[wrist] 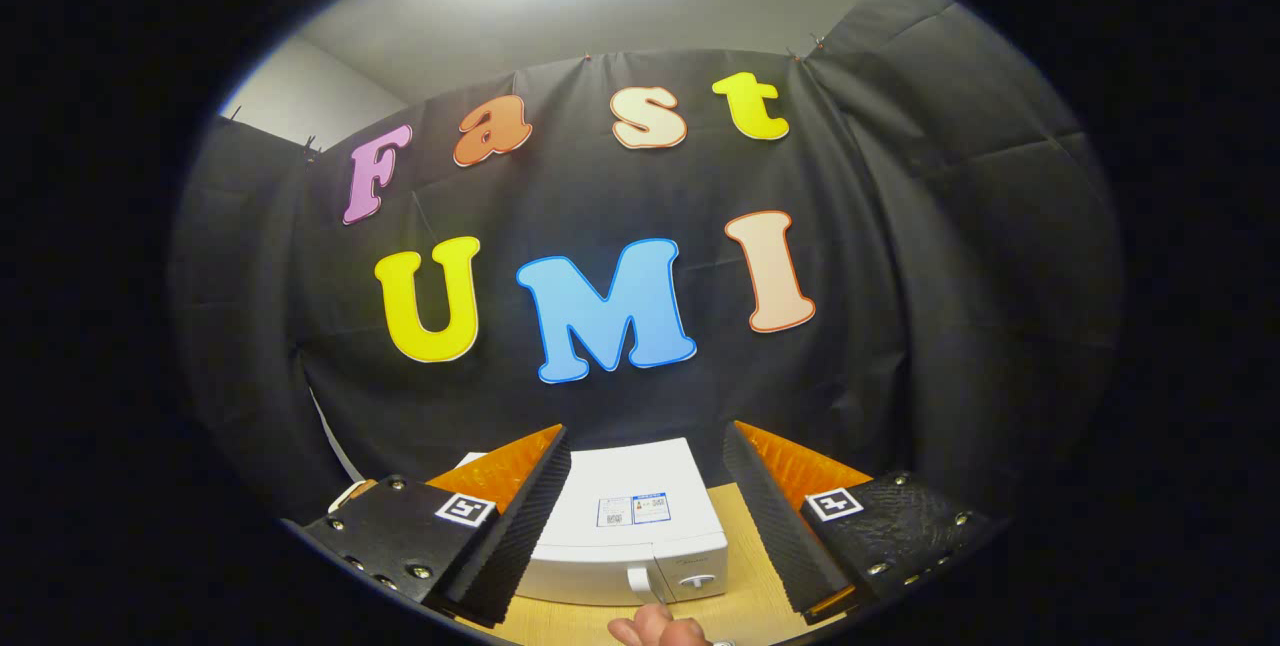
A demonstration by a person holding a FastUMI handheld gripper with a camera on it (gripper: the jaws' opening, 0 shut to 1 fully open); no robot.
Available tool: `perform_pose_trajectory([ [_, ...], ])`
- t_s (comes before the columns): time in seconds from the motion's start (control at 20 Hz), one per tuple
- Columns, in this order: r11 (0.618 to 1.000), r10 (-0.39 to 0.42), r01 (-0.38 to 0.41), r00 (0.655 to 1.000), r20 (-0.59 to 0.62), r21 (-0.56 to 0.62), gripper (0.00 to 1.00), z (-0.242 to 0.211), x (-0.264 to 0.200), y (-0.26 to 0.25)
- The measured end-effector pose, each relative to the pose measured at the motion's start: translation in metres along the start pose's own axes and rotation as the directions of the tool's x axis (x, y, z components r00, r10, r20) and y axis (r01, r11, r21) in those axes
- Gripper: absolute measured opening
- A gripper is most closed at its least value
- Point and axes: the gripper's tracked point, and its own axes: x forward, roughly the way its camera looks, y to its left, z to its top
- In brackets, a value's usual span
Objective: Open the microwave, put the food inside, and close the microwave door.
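Gripper [645, 516] is up above the worktop [745, 566] with its jaws spread wide apart, holding nothing. The white microwave [630, 526] sits between and below them, door shut, handle and knob on its right front. A person's hand [655, 629] is right at the microwave's near edge.

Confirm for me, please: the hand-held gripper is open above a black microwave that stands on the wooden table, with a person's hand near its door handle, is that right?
Not quite: the microwave is white, not black, as the gripper view shows. The rest holds: the hand-held gripper is open above it, the microwave stands on the wooden table, and a person's hand is near its door handle.
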Motion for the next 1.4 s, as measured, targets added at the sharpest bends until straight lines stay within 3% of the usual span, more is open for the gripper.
perform_pose_trajectory([
  [0.8,0.995,0.031,-0.024,0.997,0.067,-0.101,0.97,0.008,-0.026,0.007],
  [1.4,0.994,0.025,-0.019,0.998,0.052,-0.104,0.97,-0.002,-0.042,0.004],
])
